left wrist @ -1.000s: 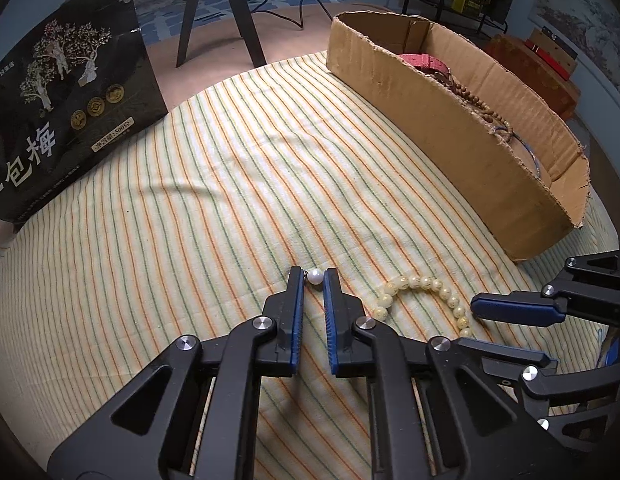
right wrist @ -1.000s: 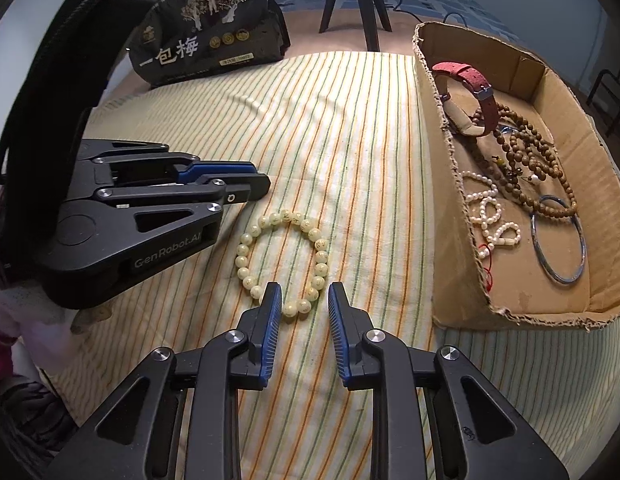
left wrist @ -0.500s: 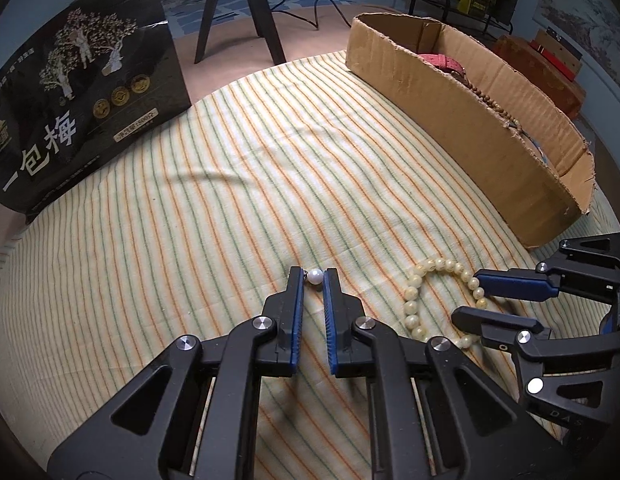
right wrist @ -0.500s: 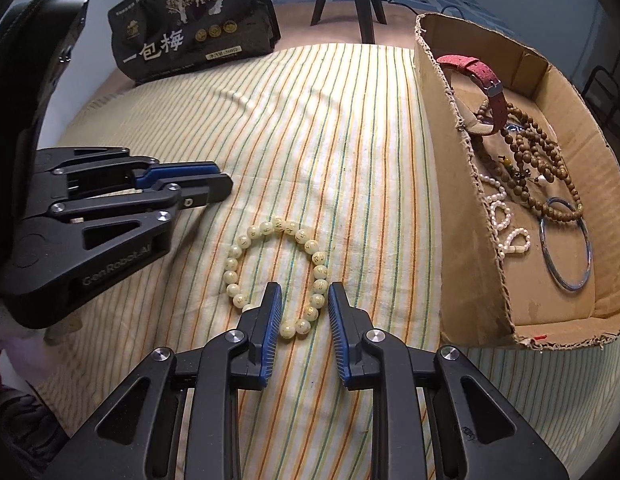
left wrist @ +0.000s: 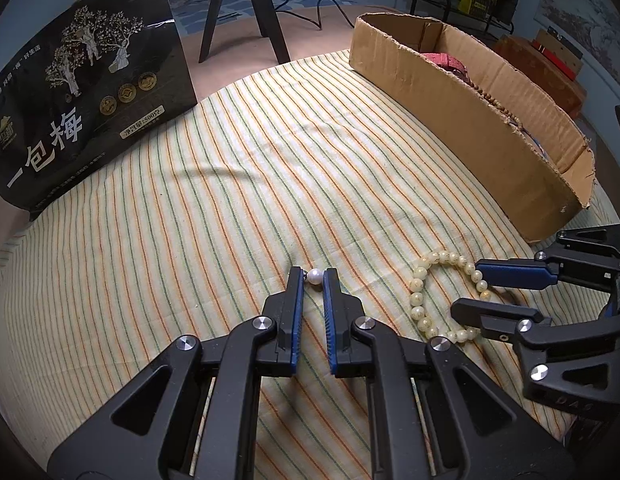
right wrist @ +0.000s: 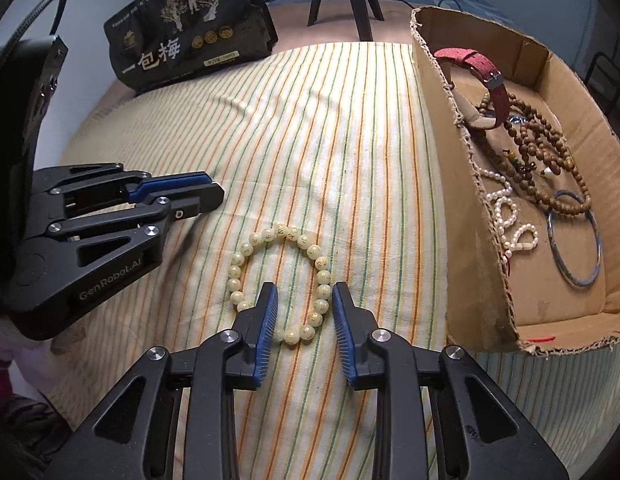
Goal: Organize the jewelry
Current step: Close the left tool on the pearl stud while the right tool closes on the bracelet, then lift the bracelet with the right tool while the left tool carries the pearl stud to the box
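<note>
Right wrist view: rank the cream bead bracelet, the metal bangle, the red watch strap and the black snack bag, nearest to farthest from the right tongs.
1. Cream bead bracelet: on the striped cloth, its near arc between the right tongs.
2. Metal bangle: to the right, flat in the cardboard box.
3. Red watch strap: at the box's far end.
4. Black snack bag: far left, beyond the cloth.

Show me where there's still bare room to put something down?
Bare striped cloth lies between the black bag and the cardboard box. Near the cream bracelet, both grippers crowd in. The box's far end is heaped with jewelry; its near end lies bare.
</note>
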{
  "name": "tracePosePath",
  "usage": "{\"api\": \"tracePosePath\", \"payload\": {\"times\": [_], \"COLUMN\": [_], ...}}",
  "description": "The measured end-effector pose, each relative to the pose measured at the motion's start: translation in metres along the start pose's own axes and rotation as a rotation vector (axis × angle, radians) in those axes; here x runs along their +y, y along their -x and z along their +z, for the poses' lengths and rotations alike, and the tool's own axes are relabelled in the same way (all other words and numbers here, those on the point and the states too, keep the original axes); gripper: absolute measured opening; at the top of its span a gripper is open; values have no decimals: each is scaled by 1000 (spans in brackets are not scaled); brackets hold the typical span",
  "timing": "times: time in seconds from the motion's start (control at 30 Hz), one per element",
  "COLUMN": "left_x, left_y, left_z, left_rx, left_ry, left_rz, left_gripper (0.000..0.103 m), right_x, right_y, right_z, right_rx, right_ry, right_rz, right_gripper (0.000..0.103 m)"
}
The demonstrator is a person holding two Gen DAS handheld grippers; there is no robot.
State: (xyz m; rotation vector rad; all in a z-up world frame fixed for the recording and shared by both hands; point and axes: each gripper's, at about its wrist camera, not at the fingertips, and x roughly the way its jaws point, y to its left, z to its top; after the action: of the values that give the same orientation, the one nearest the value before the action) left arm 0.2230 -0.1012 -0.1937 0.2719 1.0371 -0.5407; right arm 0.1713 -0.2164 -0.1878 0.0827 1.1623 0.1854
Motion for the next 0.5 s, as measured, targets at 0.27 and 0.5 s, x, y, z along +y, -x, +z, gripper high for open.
{"api": "tracePosePath", "payload": {"times": [0.27,0.5], "left_x": [1,8], "left_y": [2,17], "left_z": [-2,-5], "left_rx": [-3,-27], "left_ry": [2,25], "left_rz": [5,12], "left_gripper": [8,8], "right_x": [23,22], "right_y": [-6,3], "right_z": [1,4], "right_rx": [-13,-41], "right_ry": [105,93], "right_rz": [-67,-31], "right_gripper": [6,6]}}
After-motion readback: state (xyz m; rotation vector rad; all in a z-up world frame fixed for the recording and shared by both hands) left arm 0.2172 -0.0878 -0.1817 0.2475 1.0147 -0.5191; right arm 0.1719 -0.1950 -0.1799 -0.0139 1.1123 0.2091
